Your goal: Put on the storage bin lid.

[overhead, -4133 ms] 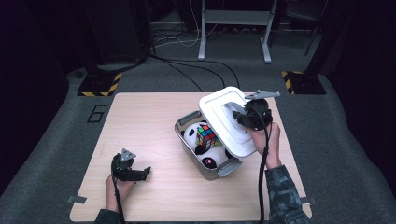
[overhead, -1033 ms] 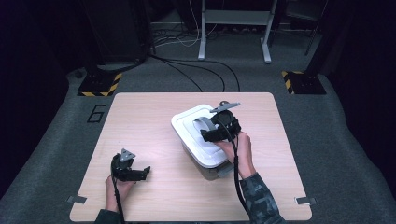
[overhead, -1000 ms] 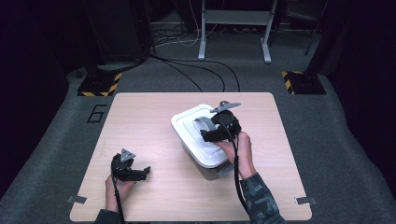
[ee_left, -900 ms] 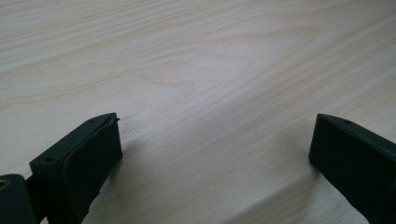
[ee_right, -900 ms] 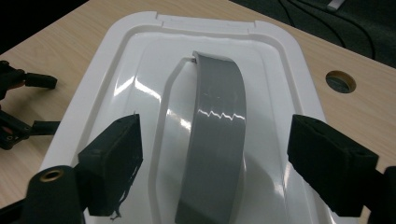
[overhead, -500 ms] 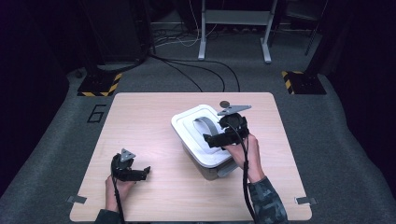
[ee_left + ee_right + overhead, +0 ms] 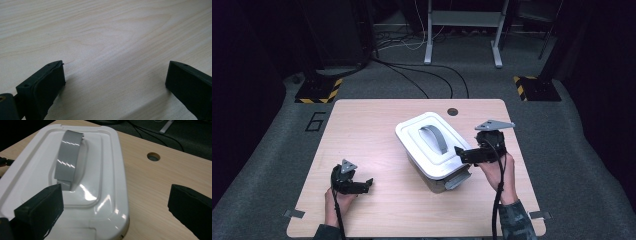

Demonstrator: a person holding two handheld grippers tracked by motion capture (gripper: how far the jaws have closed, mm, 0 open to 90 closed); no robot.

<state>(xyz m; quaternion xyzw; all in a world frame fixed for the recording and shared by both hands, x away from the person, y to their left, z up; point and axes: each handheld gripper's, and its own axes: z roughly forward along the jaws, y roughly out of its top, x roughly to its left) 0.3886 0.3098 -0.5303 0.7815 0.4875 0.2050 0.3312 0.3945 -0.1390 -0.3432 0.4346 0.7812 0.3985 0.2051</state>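
My left gripper [image 7: 362, 185] rests low on the pale wooden worktop [image 7: 362, 135] near its front left corner, its black fingers [image 7: 42, 85] spread wide with bare wood grain between them — nothing held.

Toward the middle of the worktop sits the white rectangular plastic storage box [image 7: 434, 150], angled a little, its white lid [image 7: 105, 182] on top. The lid's flat grey plastic handle [image 7: 433, 139] arches along the middle; in the right gripper view it stands up as a glossy grey band.

My right gripper [image 7: 467, 154] hangs just beside the box's right edge. Its fingers [image 7: 40, 212] have just been opening and now stand wide, one over the lid's near corner, the other over bare wood — gripping nothing.

Behind the box, a small round hole [image 7: 453, 111] pierces the worktop.
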